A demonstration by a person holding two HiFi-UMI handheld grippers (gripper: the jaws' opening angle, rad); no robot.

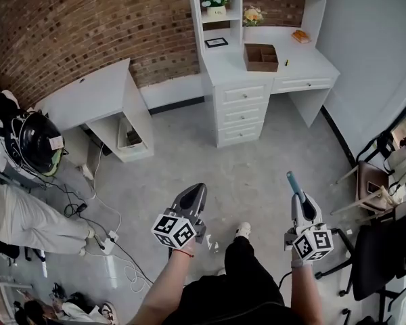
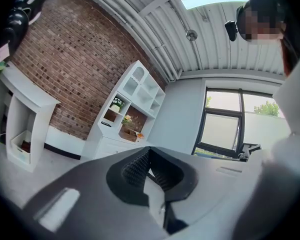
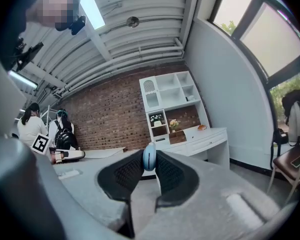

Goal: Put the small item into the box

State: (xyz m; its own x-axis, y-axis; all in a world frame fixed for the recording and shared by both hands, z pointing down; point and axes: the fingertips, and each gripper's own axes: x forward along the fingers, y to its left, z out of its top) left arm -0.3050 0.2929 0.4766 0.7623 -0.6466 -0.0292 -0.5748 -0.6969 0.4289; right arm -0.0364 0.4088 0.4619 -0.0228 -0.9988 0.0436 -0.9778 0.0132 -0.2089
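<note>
Small item [image 3: 149,157] sits clamped in right gripper [image 3: 150,168].

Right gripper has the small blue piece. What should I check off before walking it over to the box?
1. Blue piece held in right gripper: ok, pinched between the pads.
2. Left gripper free: ok, jaws together, nothing between them.
3. Box open on top: ok, on the white desk.
4. Box within reach: not ok, it is across the room.
5. Floor cables: ok, left of the line to the desk.
6. Which box compartment is free: cannot tell.
</note>
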